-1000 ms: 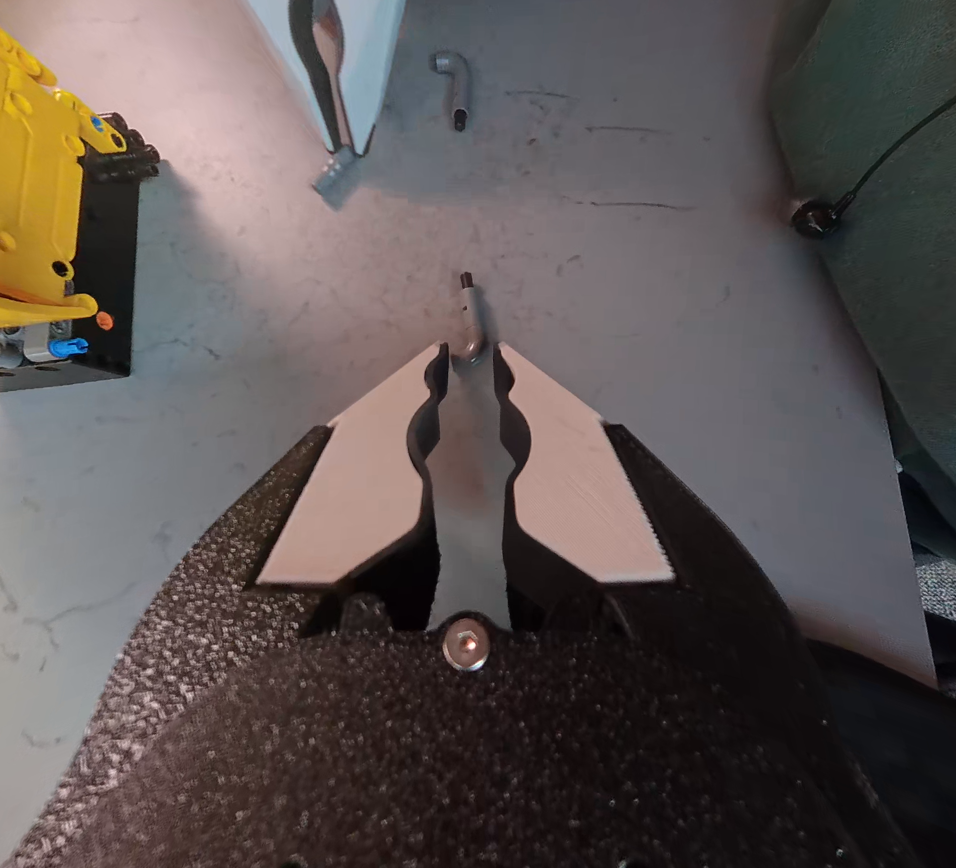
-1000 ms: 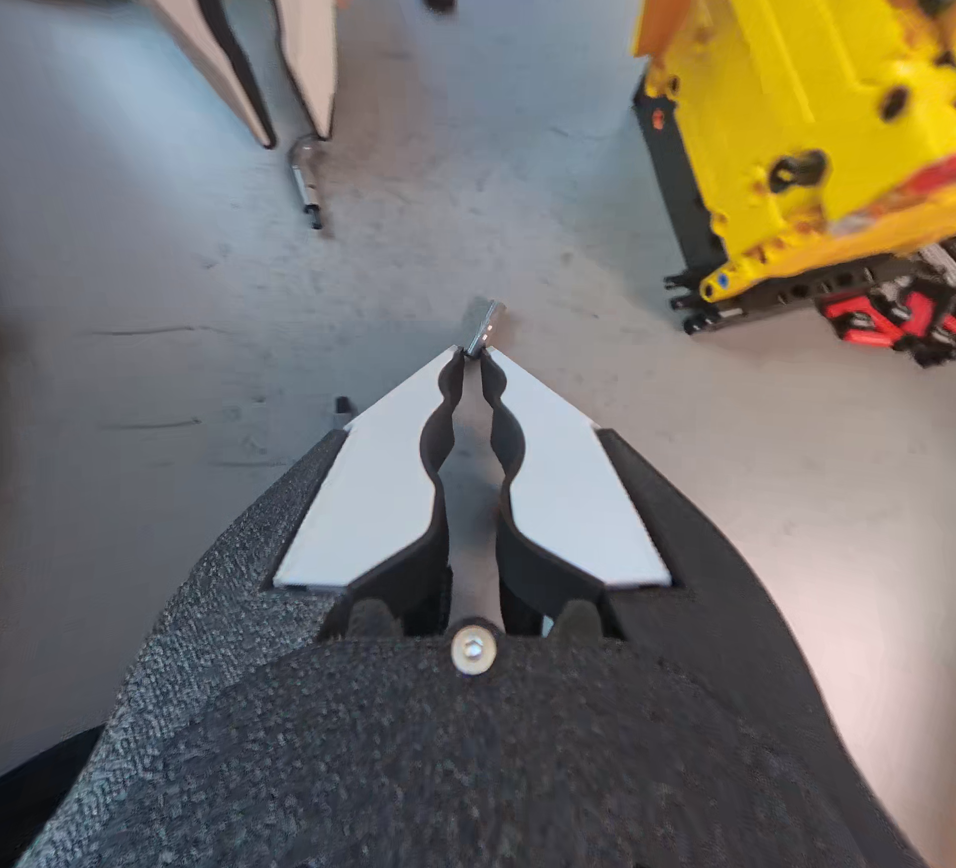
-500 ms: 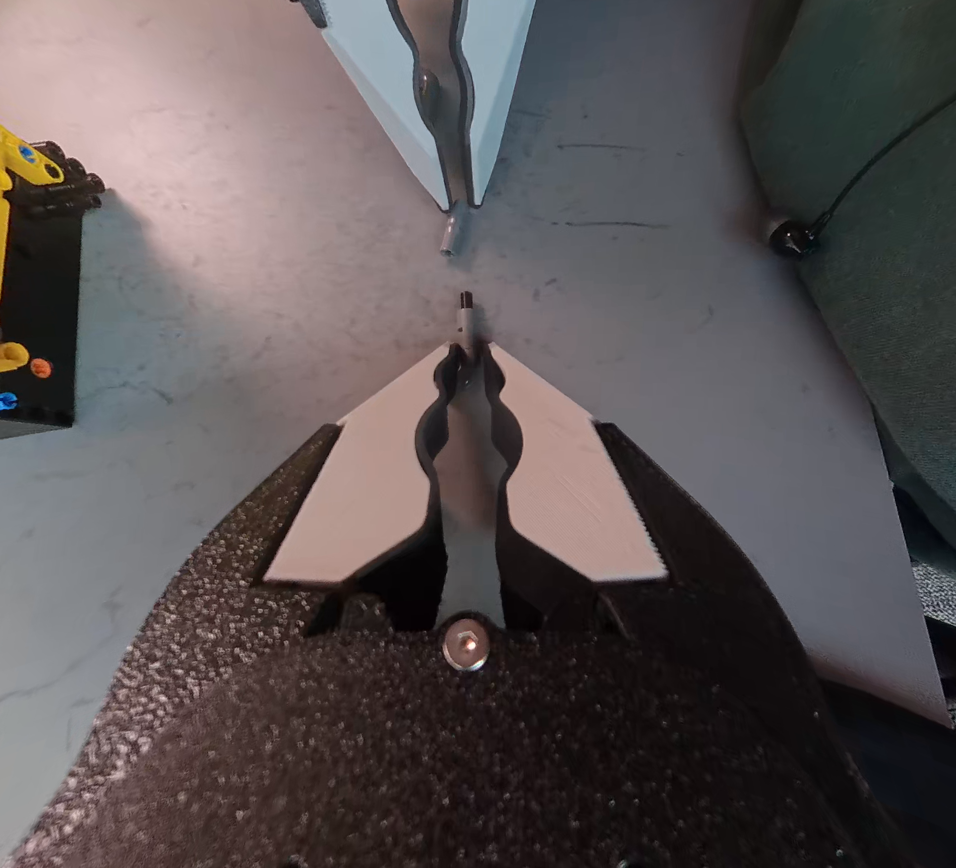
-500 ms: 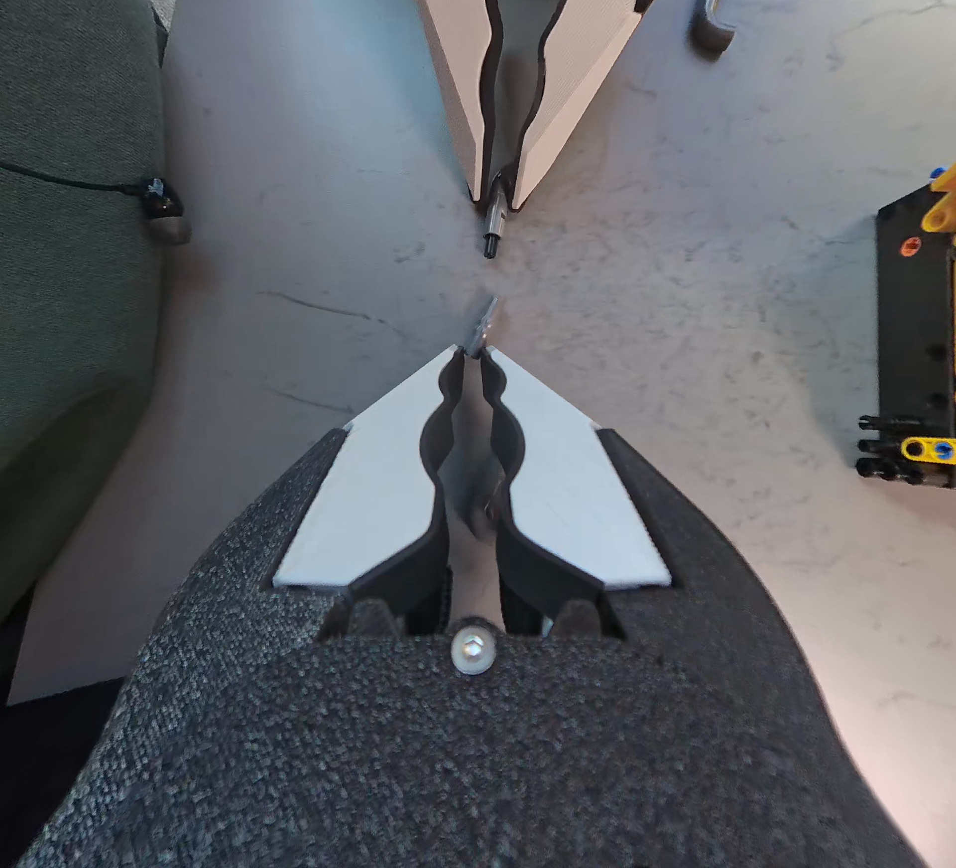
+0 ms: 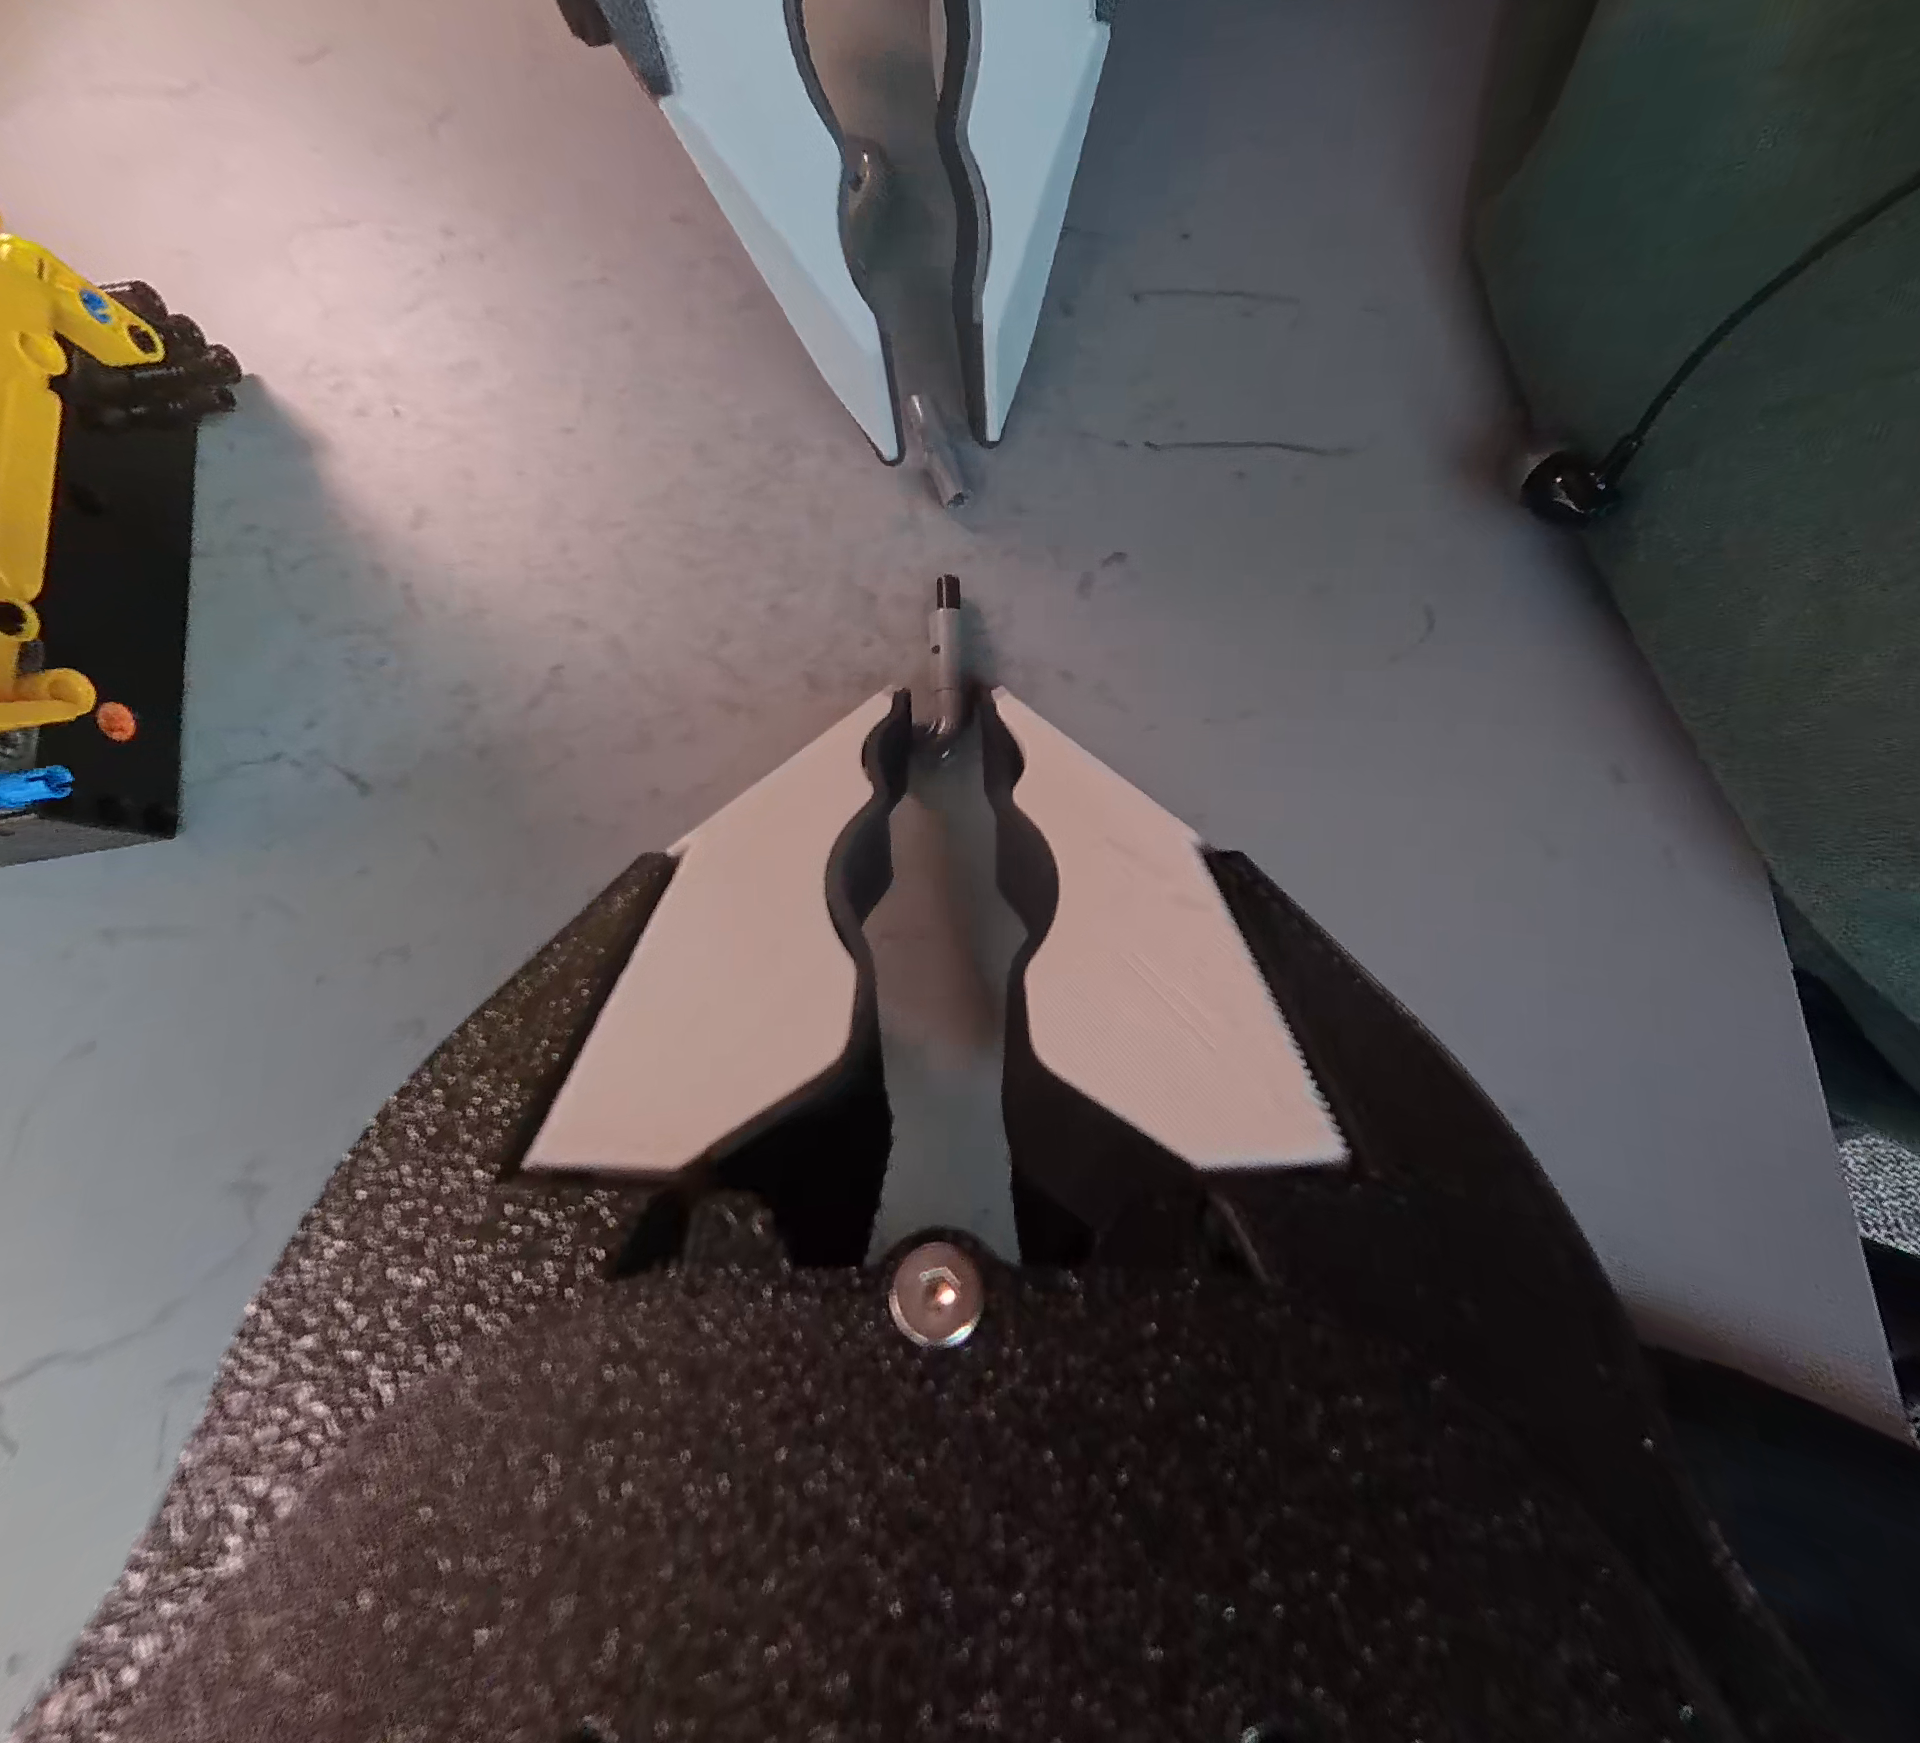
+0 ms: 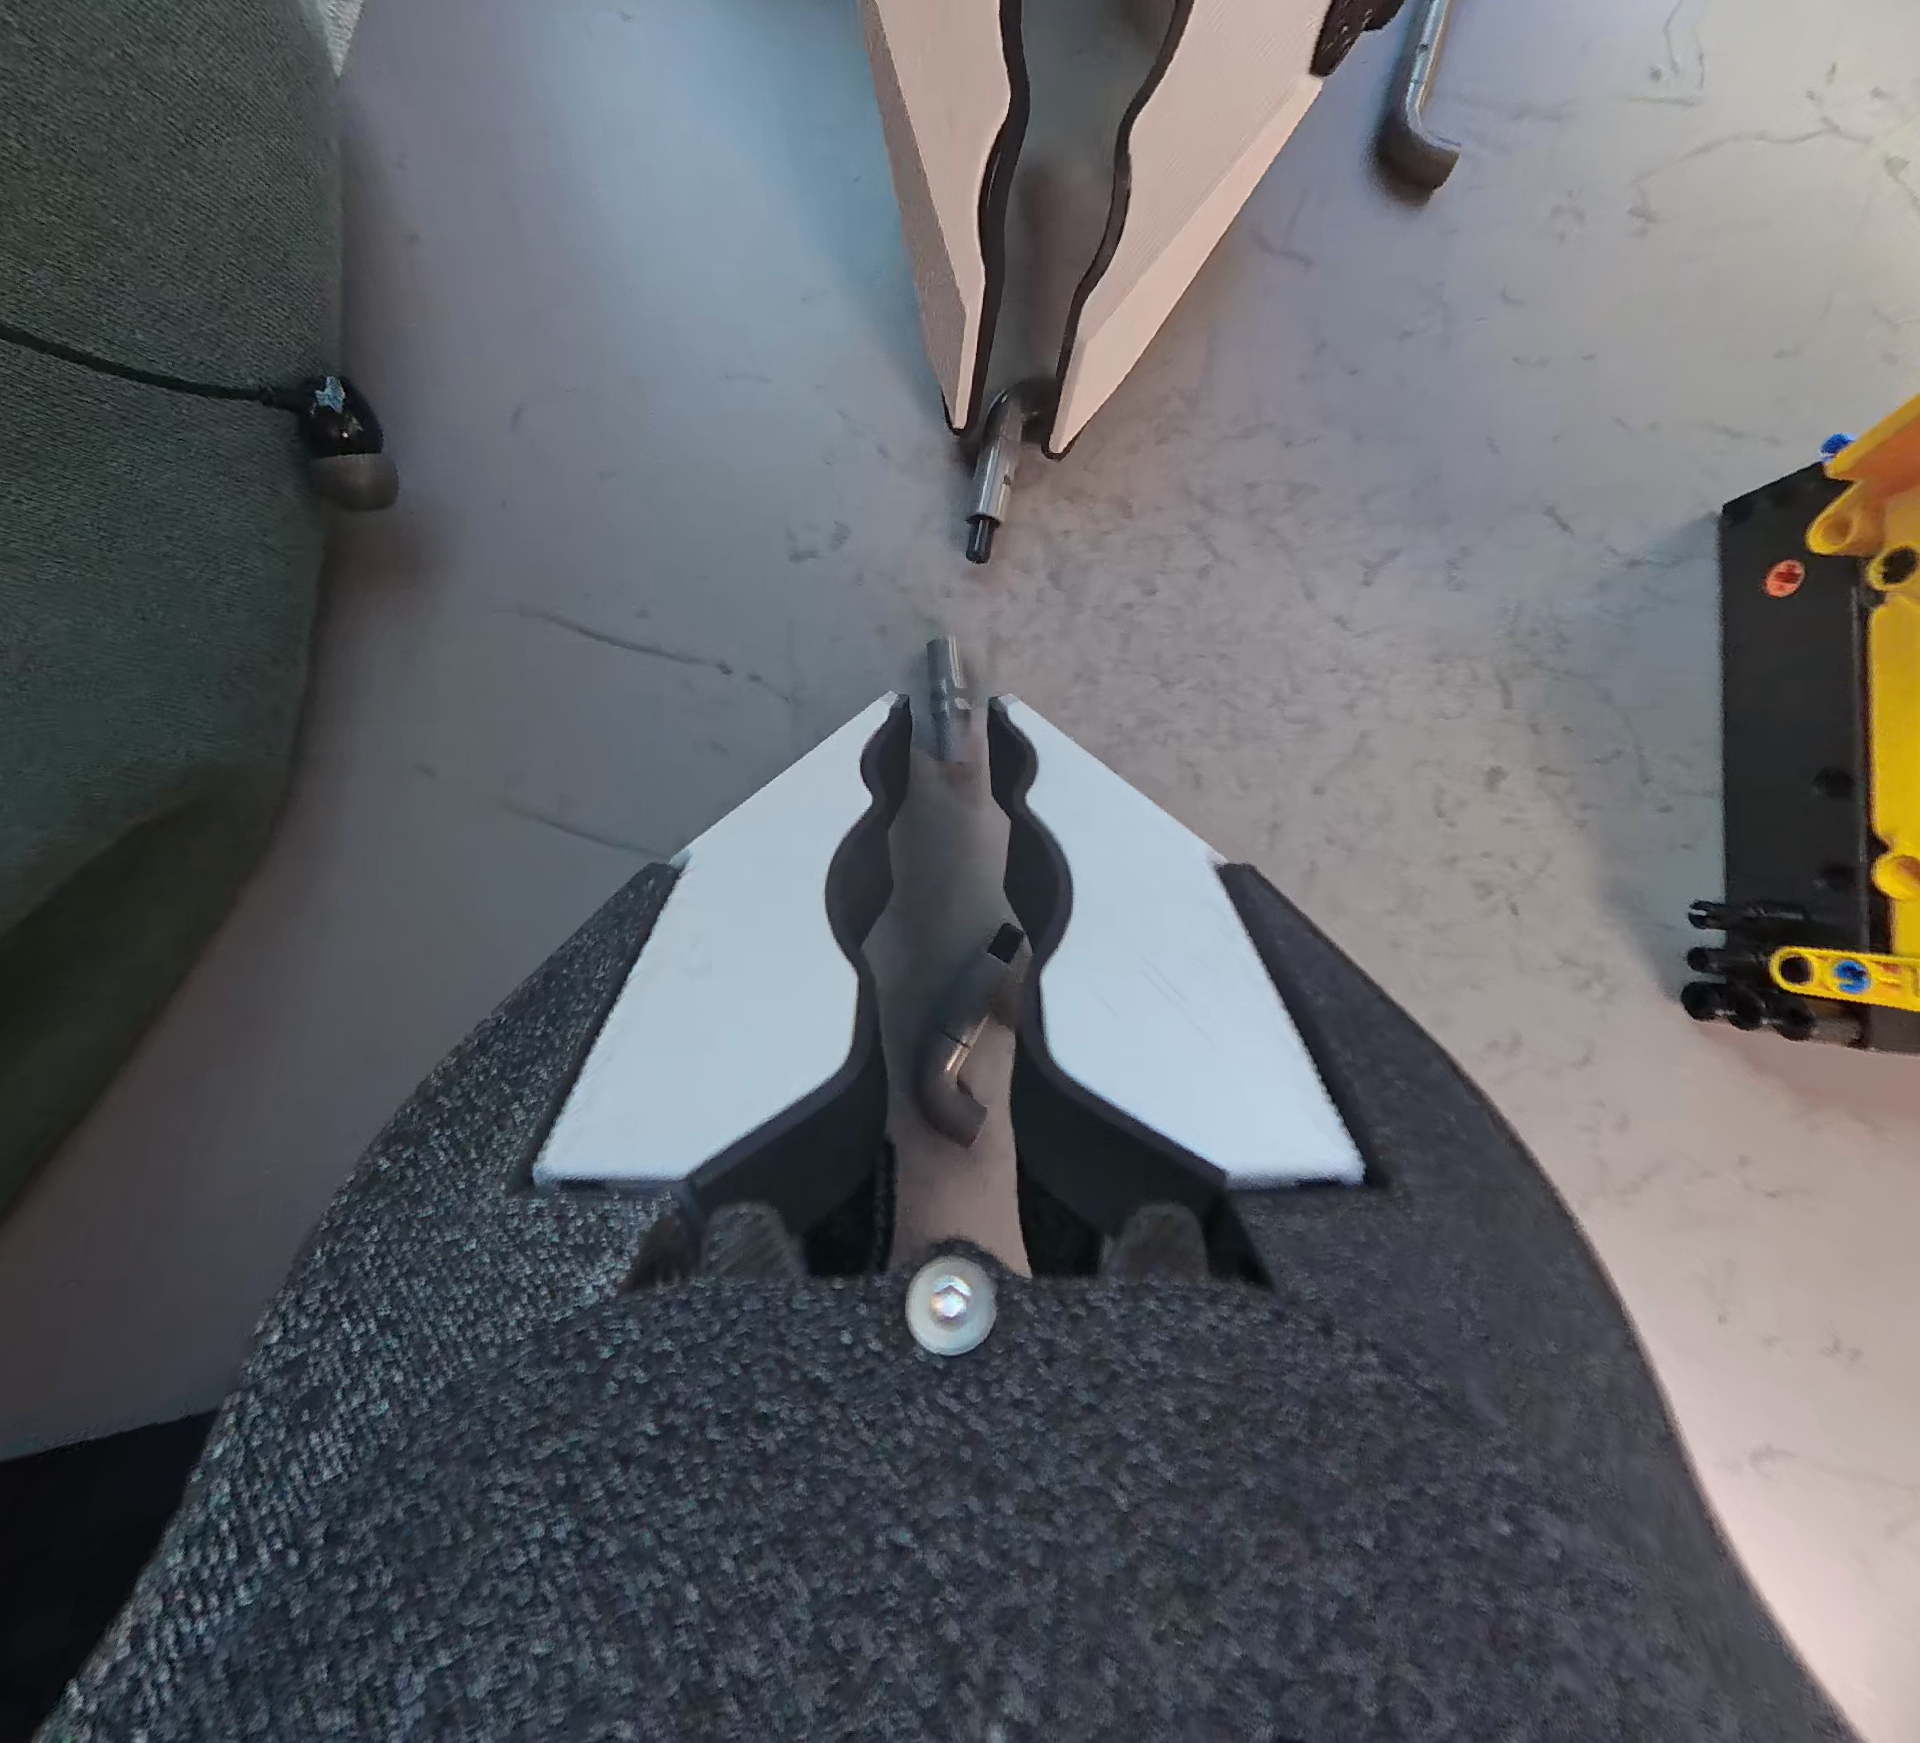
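Note:
My left gripper (image 5: pixel 940 706) is shut on a small bent grey pin with a black tip (image 5: pixel 943 644), which points forward. My right gripper (image 6: pixel 943 706) is shut on a short grey tube piece (image 6: pixel 943 685). The two grippers face each other tip to tip just above the pale table (image 5: pixel 416 343). The pin's black tip and the tube's open end (image 5: pixel 943 478) are a small gap apart and roughly in line. In the right wrist view the left gripper (image 6: pixel 1003 436) comes in from the top holding the pin (image 6: pixel 989 488).
A second bent grey pin (image 6: pixel 961 1039) lies on the table under my right gripper. A longer bent grey rod (image 6: pixel 1429 62) lies at the far right. A yellow and black brick-built model (image 5: pixel 62 550) stands to the left. A green upholstered seat (image 5: pixel 1766 343) with a black cable (image 5: pixel 1558 488) borders the table. One gripper's finger ends stand about 6 cm off the other's. The left tips stand about 12 cm off the longer bent grey rod (image 6: pixel 1429 62).
My right gripper has swung round with the tube to face the left gripper head on. The two held pieces have come closer together and are now nearly aligned.

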Available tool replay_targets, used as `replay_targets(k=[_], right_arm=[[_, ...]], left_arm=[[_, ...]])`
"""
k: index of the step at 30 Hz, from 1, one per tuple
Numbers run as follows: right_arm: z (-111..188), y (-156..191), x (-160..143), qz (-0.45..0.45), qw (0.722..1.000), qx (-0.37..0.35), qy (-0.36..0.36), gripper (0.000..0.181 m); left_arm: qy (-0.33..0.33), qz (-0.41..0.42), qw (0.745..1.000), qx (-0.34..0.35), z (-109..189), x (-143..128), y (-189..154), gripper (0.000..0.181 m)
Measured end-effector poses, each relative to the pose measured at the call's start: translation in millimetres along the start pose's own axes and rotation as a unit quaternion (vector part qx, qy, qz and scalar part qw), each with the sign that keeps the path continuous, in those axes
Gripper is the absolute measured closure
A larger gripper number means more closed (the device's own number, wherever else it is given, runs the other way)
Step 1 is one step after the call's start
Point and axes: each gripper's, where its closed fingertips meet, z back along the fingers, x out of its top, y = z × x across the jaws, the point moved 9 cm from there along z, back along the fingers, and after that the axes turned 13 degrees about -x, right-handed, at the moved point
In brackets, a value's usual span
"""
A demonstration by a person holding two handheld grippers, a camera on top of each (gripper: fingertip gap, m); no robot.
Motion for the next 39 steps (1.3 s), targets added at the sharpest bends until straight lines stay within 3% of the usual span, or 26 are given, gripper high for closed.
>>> replay_targets(k=[5, 39], right_arm=[[-1.9, 0.8, -0.1, -0.003, 1.000, 0.008, -0.004, 0.174], [-6.6, -5.7, 4.4, -0.014, 1.000, 0.007, 0.009, 0.175]], left_arm=[[0.002, 0.001, 1.000, 0.001, -0.4, -1.1, 0.4, 0.170], [-0.017, 0.023, 1.000, -0.009, -9.3, 4.4, 4.3, 0.175]])
